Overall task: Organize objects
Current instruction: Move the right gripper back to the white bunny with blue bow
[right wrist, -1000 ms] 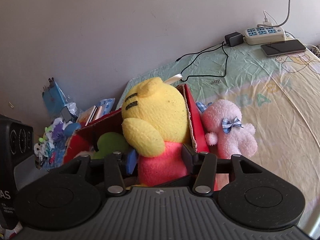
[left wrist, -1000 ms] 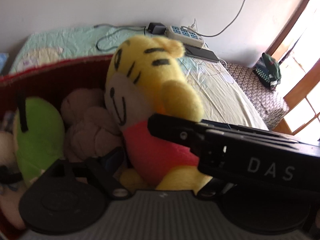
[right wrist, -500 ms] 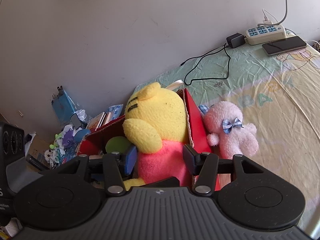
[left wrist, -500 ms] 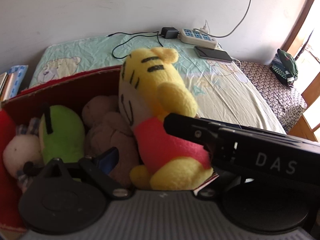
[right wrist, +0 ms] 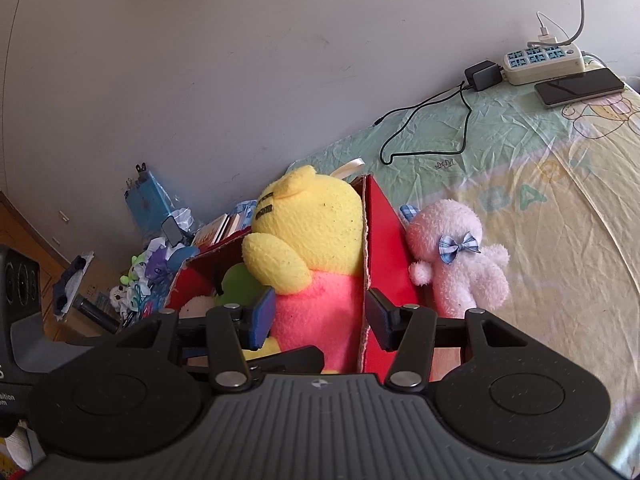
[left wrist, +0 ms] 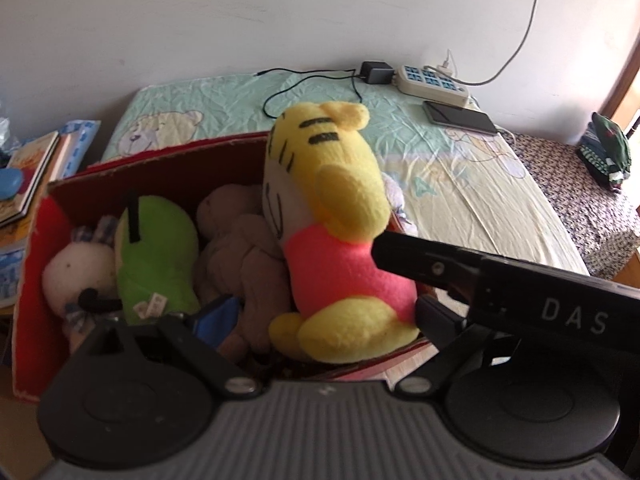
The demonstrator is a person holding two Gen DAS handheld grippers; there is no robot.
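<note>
While both jaws gape, holding nothing, fuzzy yellow plush [left wrist: 332,232] sits upright in red cardboard box [left wrist: 160,168].

Daylight is pouring in from the right, glaring at the doorway [left wrist: 630,92] and washing the bed [right wrist: 560,208] pale. Fisheye distortion is bending the edges; the near toy [left wrist: 336,232] is blurring slightly.

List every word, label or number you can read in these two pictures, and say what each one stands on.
"DAS": white letters on the black body of the right gripper, seen from the left wrist view.
Pale letters on the bedsheet: only partly legible, not safely readable.
Small dark mark on the bedsheet near the charger cable: too small.
White tags on the green plush toy: too blurred.
Book covers: unreadable.
</note>
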